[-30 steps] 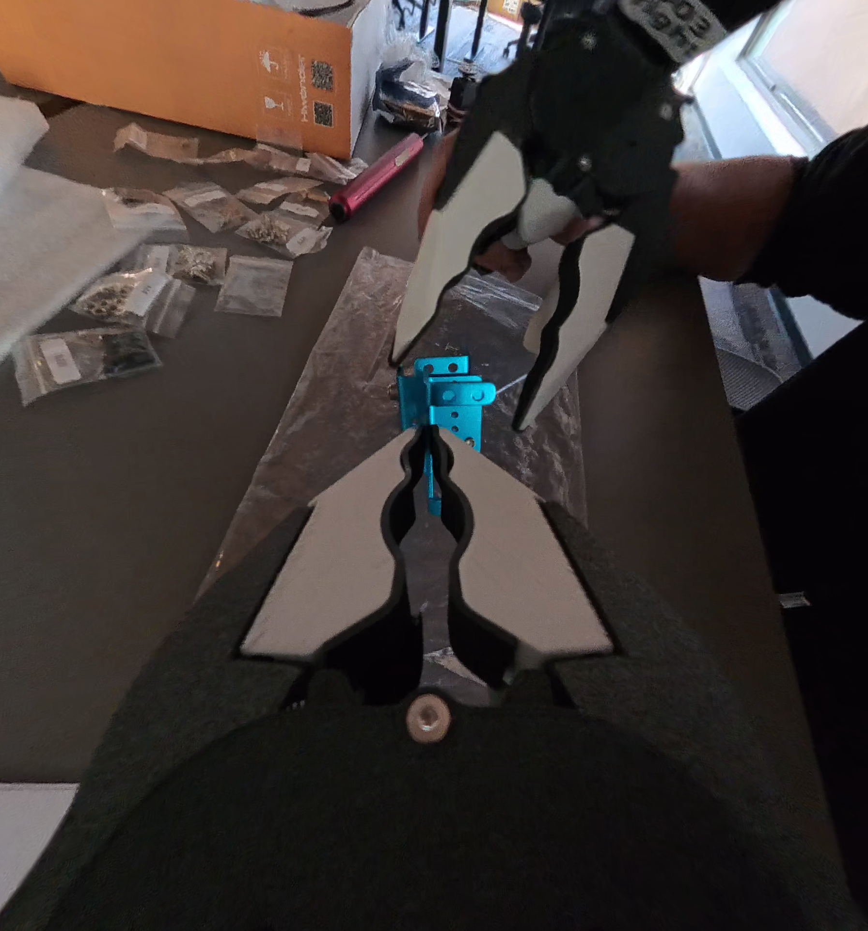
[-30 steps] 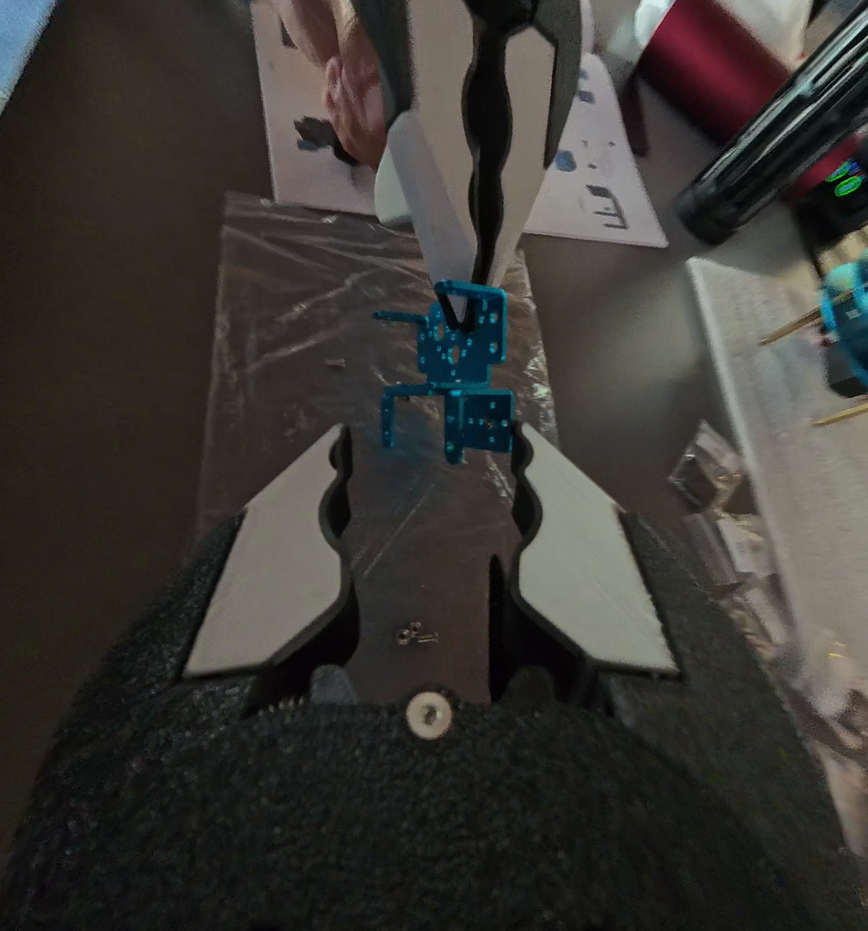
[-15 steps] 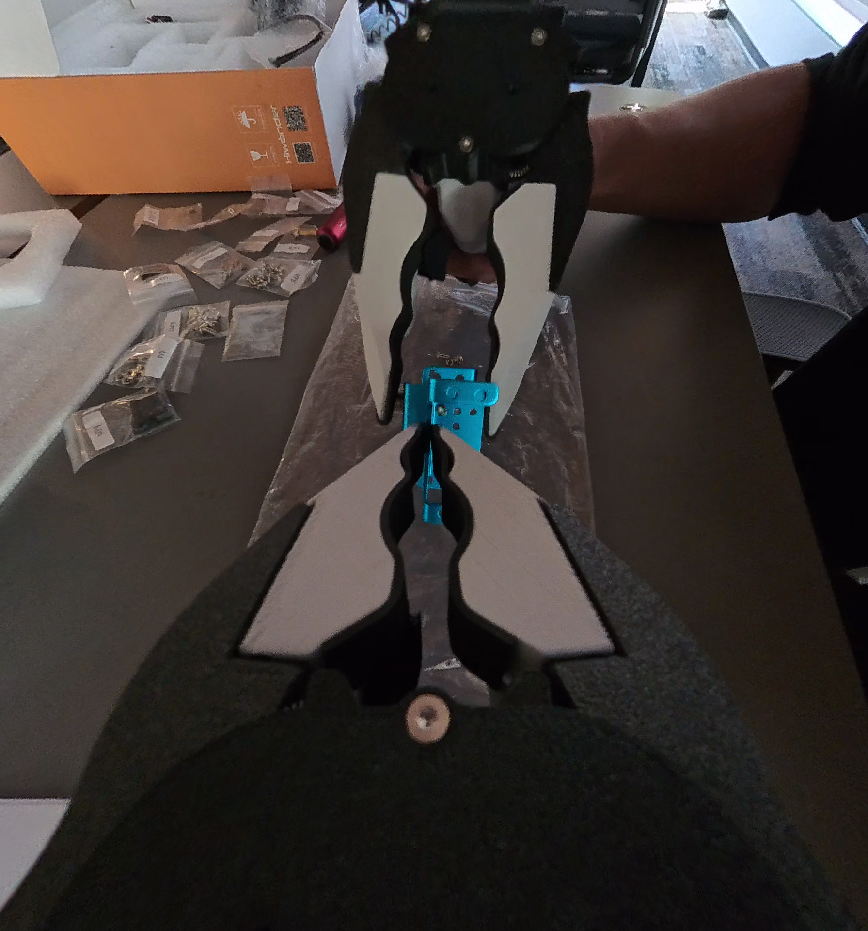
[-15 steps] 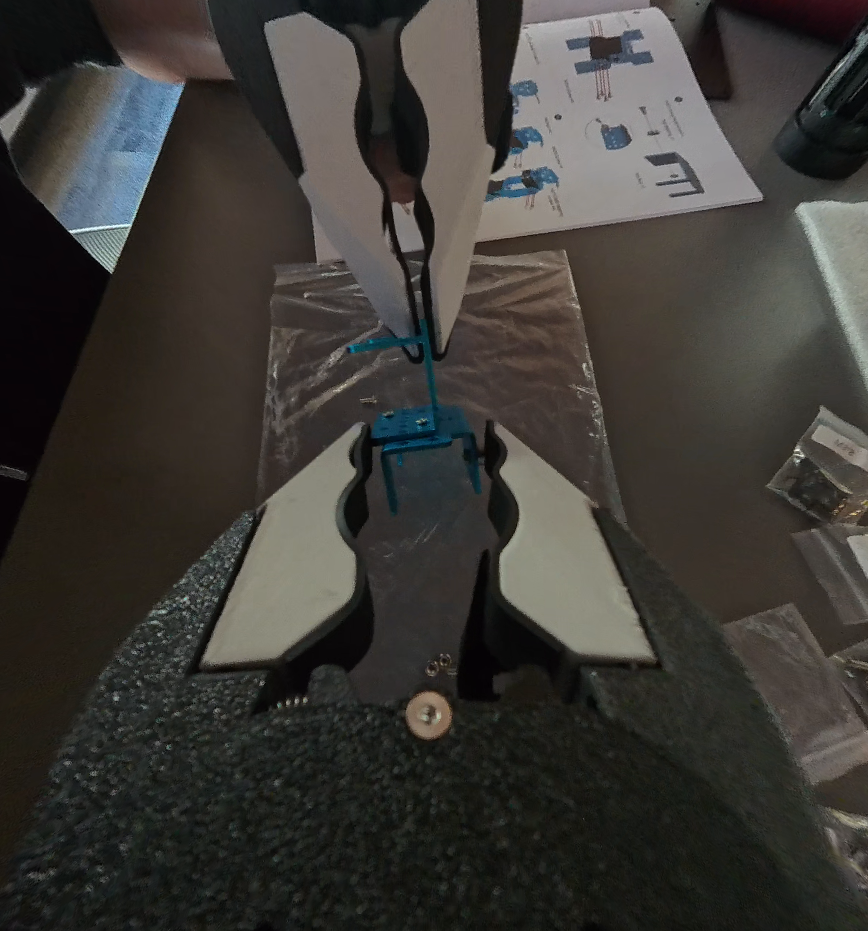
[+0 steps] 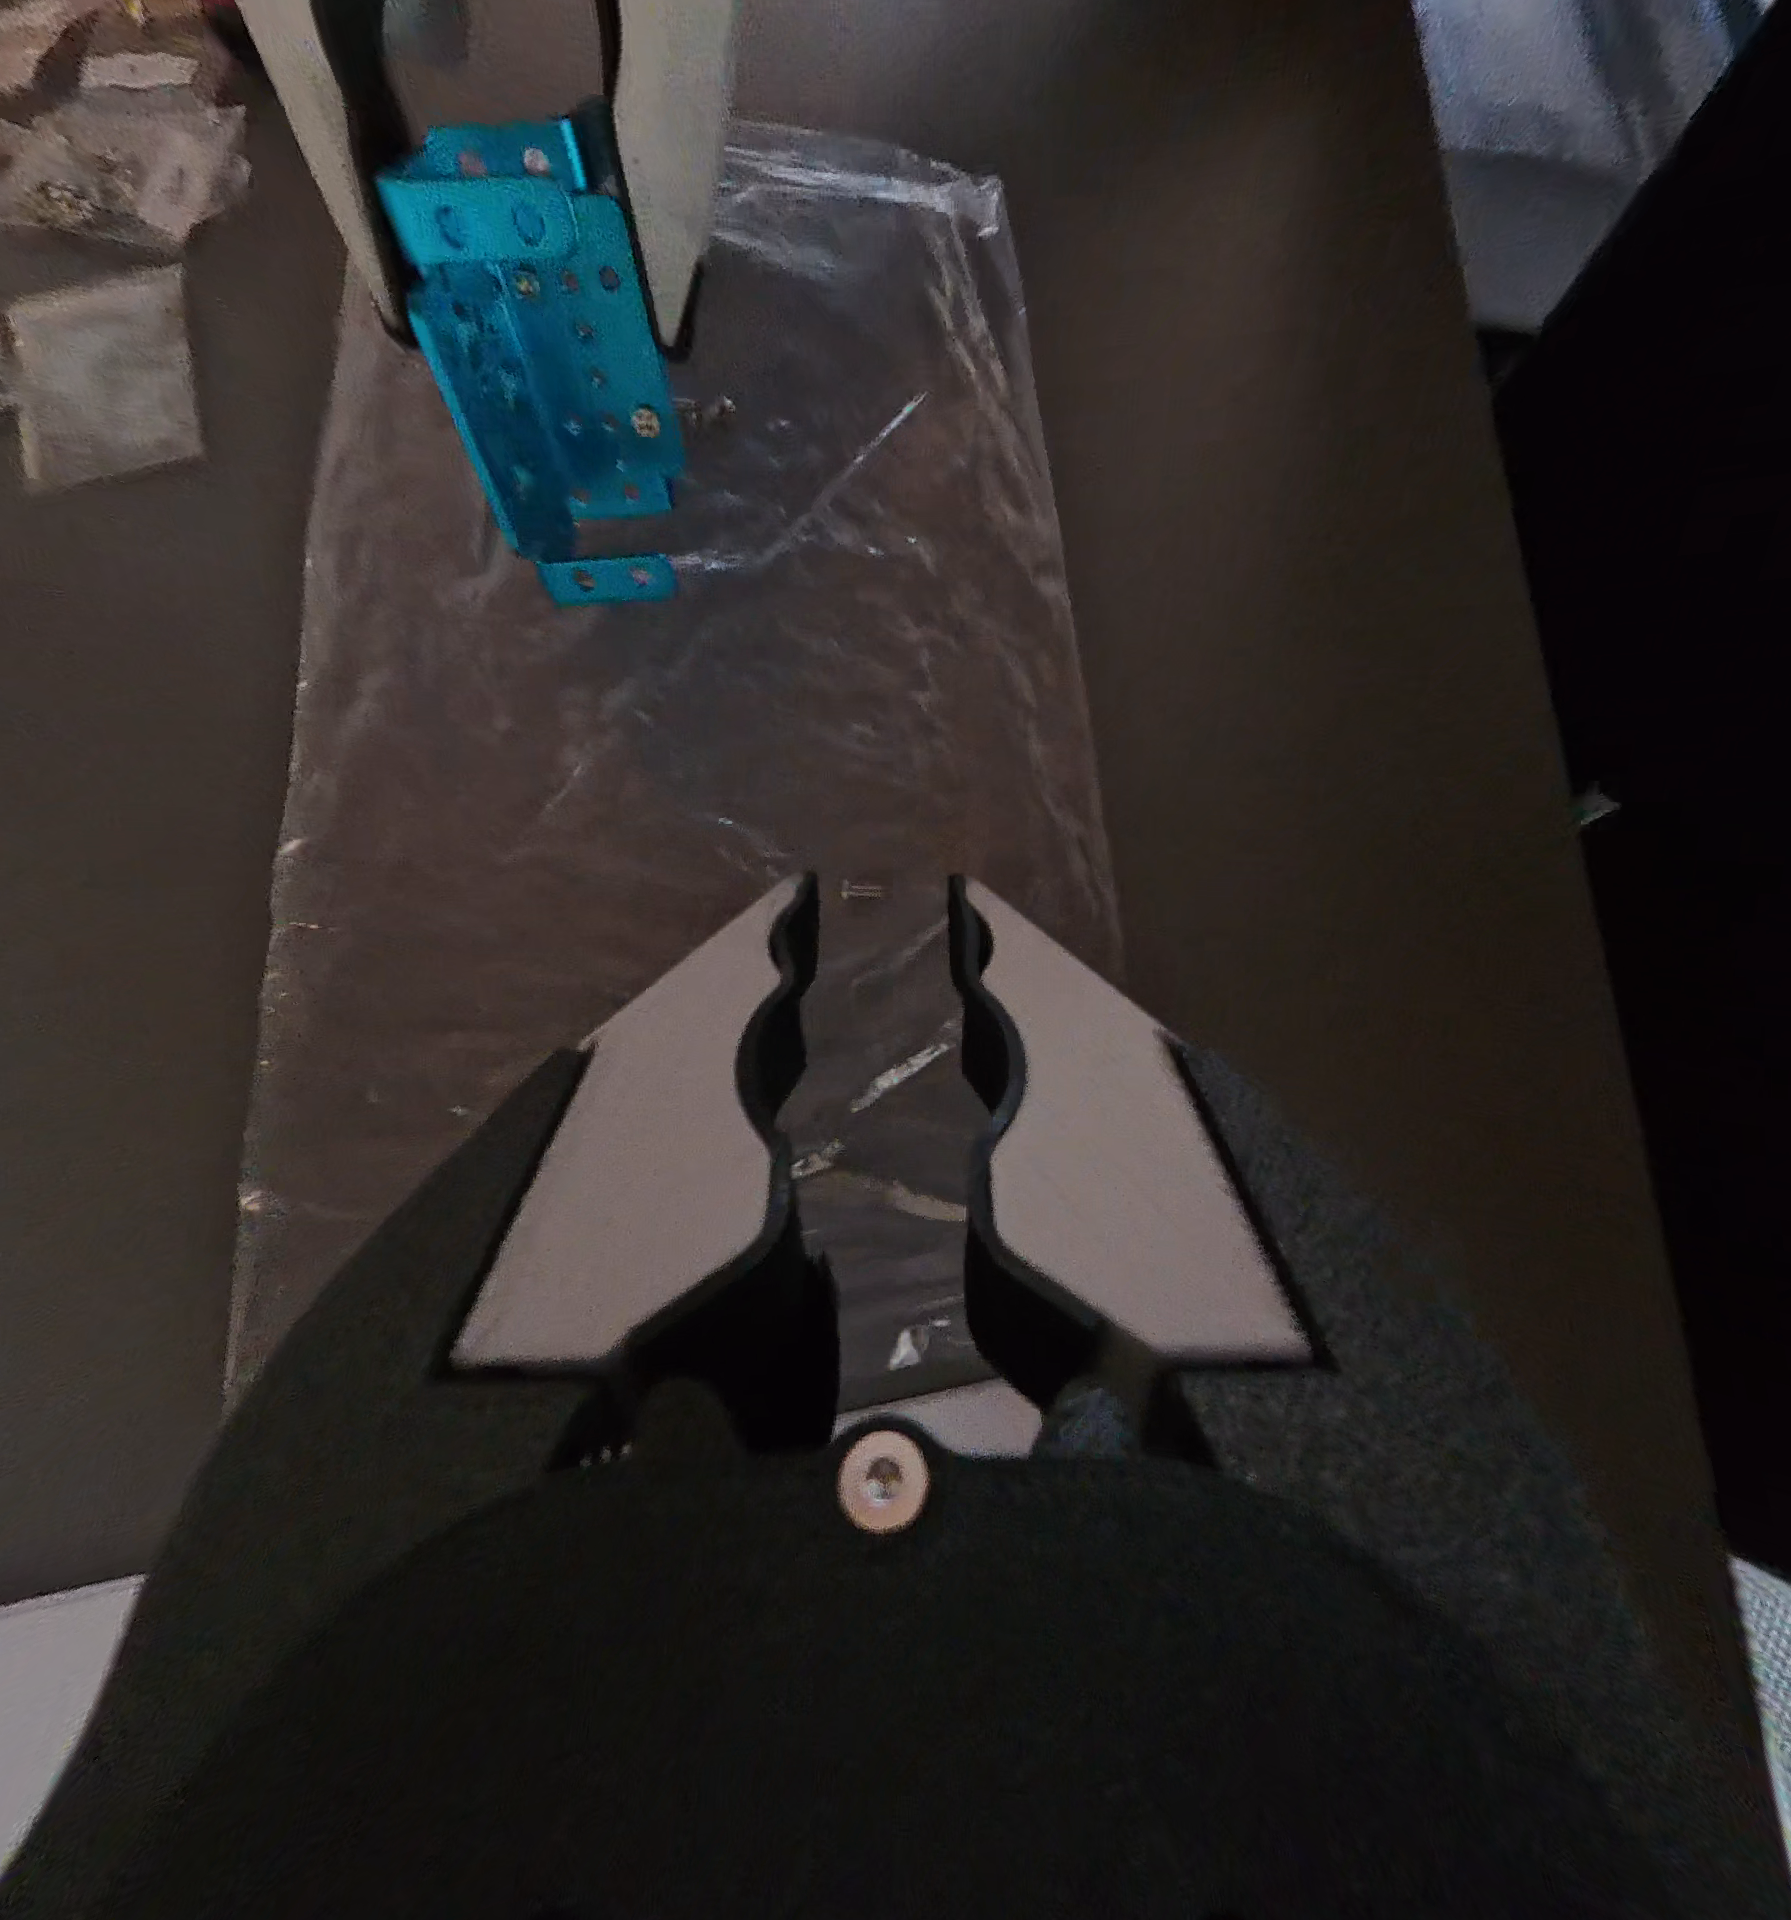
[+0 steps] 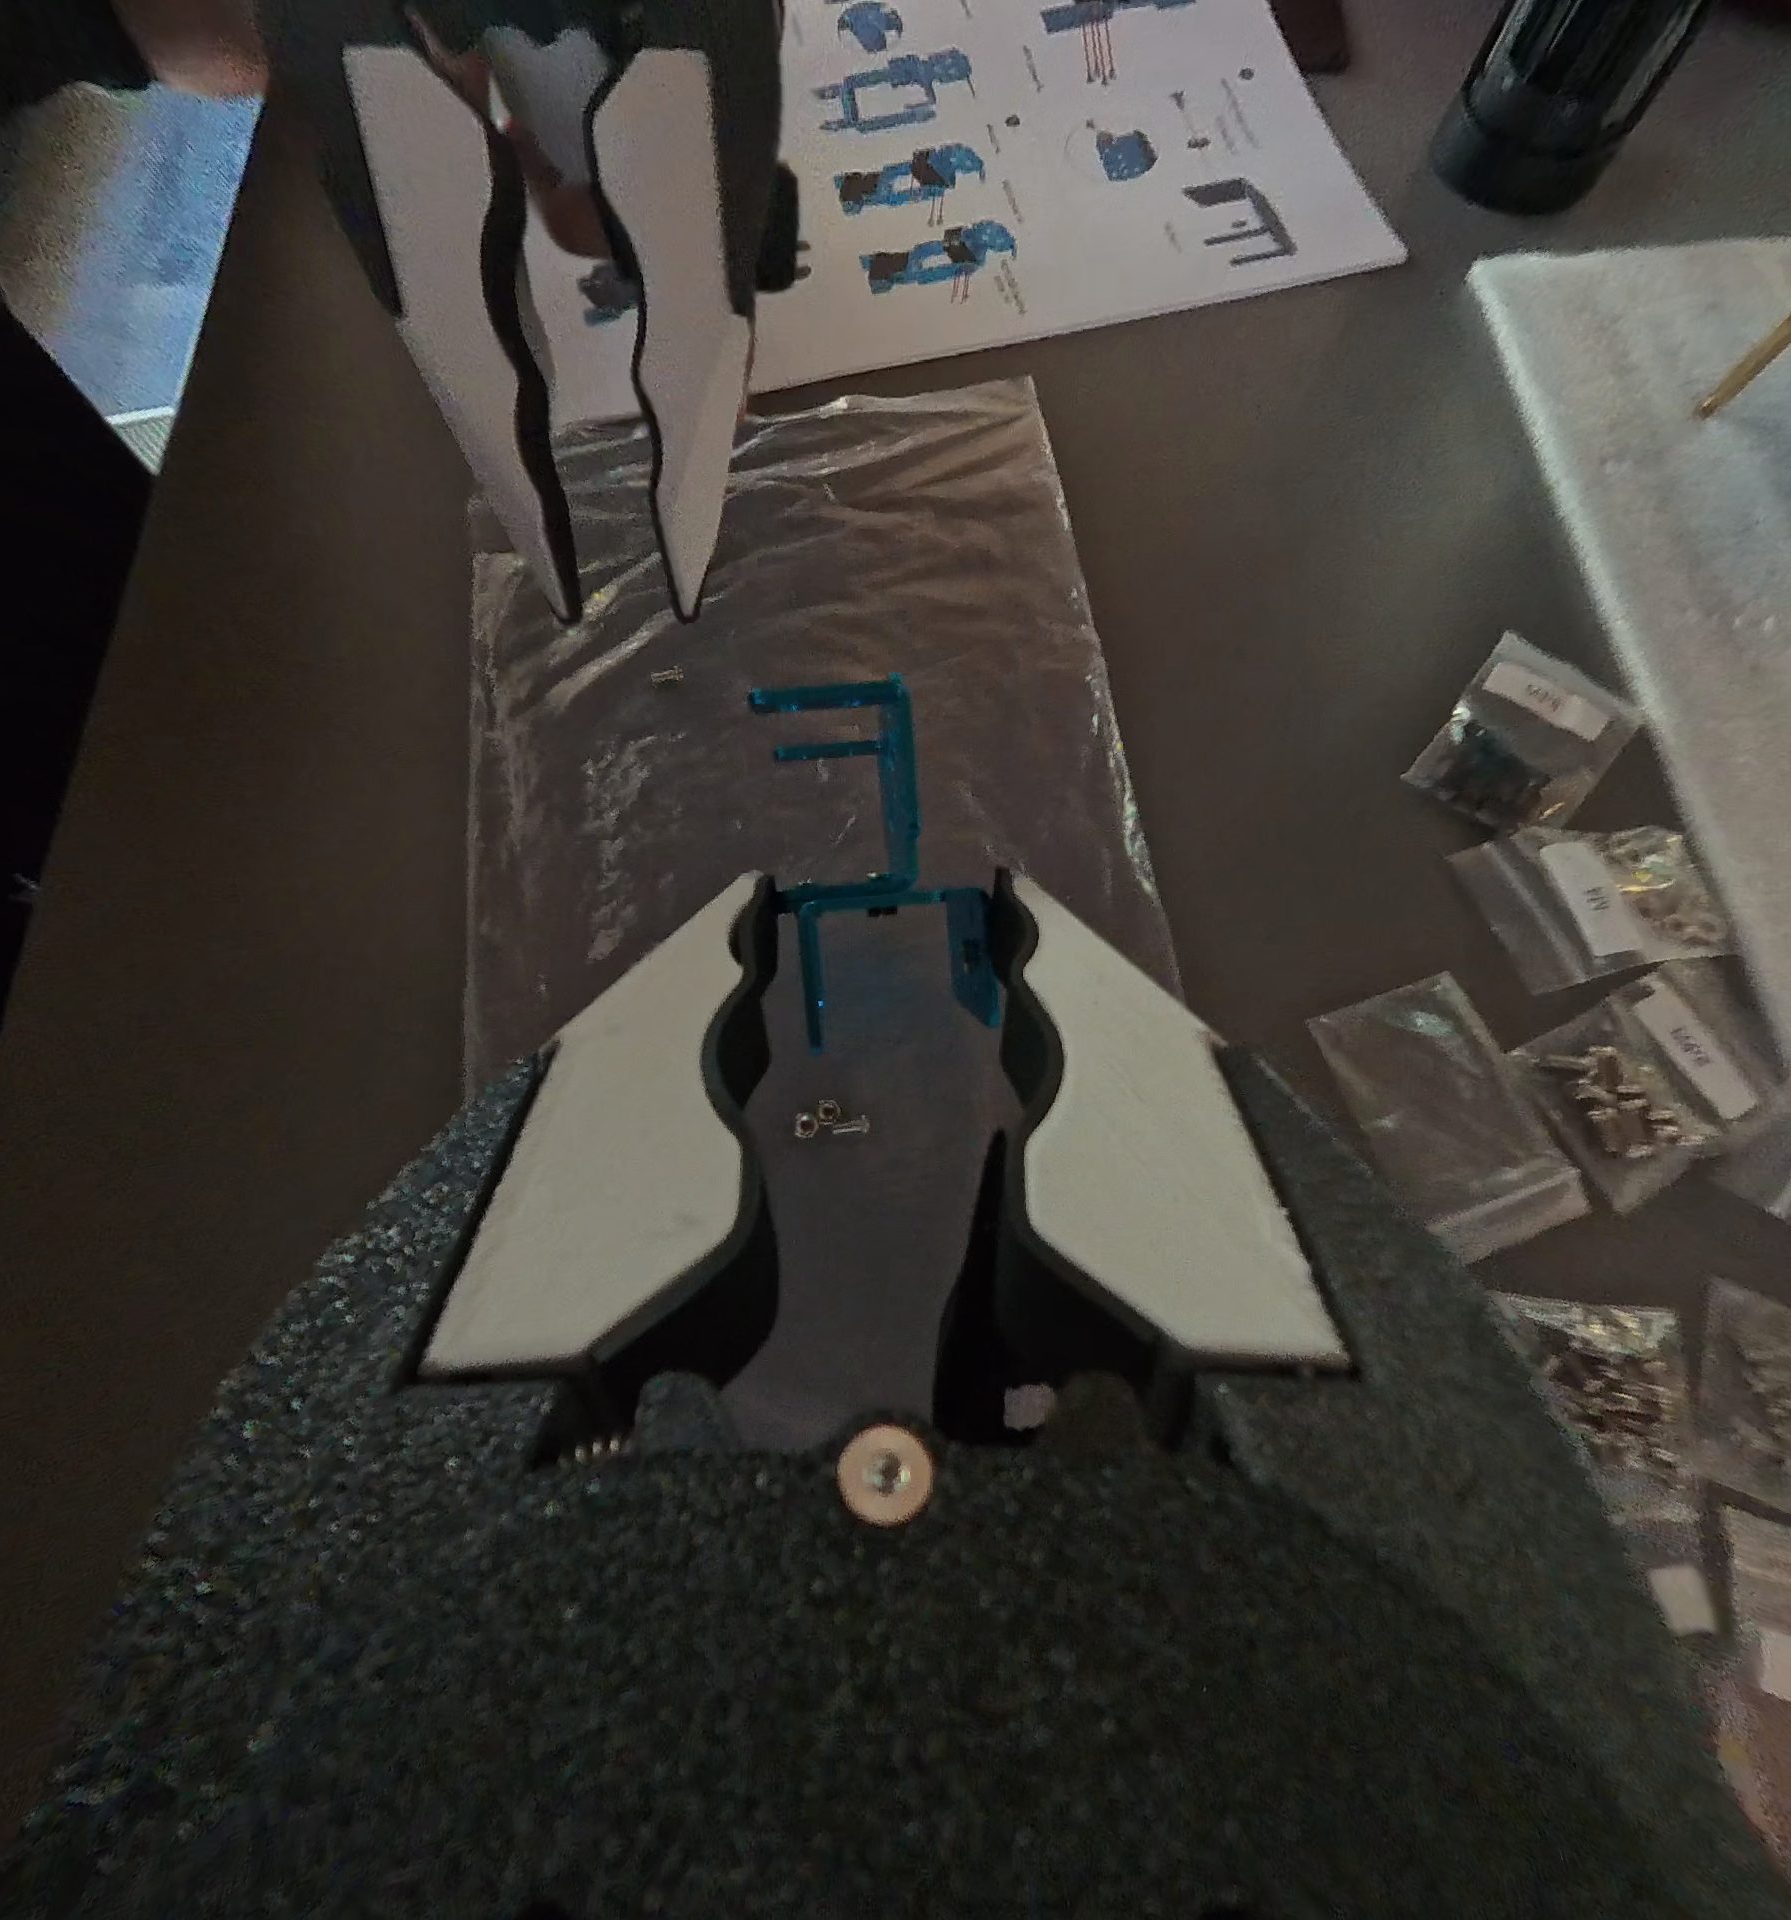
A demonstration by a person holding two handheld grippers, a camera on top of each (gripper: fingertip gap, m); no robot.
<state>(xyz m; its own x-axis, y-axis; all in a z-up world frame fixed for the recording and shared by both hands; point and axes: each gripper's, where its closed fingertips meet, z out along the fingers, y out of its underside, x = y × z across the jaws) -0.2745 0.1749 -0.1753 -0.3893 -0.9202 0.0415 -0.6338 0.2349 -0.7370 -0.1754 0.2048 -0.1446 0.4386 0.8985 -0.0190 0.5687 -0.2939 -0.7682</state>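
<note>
A blue metal bracket assembly [image 6: 896,790] with rows of holes sits between the fingertips of my right gripper [image 6: 883,881], which is shut on its lower U-shaped part. In the left wrist view the same bracket [image 5: 548,364] hangs between the right gripper's white fingers [image 5: 662,187], above a clear plastic bag [image 5: 766,675] on the dark table. My left gripper [image 5: 880,883] is slightly open and empty, apart from the bracket, with a small loose screw [image 5: 860,889] just beyond its tips. The right wrist view shows it at the upper left [image 6: 628,615].
Loose nuts and a screw [image 6: 823,1122] lie on the plastic bag [image 6: 818,499]. A printed instruction sheet [image 6: 1078,156] lies beyond it. Small bags of hardware [image 6: 1597,1039] and white foam [image 6: 1701,520] are at right. The table edge [image 6: 195,520] runs at left.
My left gripper has opened, let go of the blue bracket and drawn back. My right gripper has closed on the bracket and now holds it alone.
</note>
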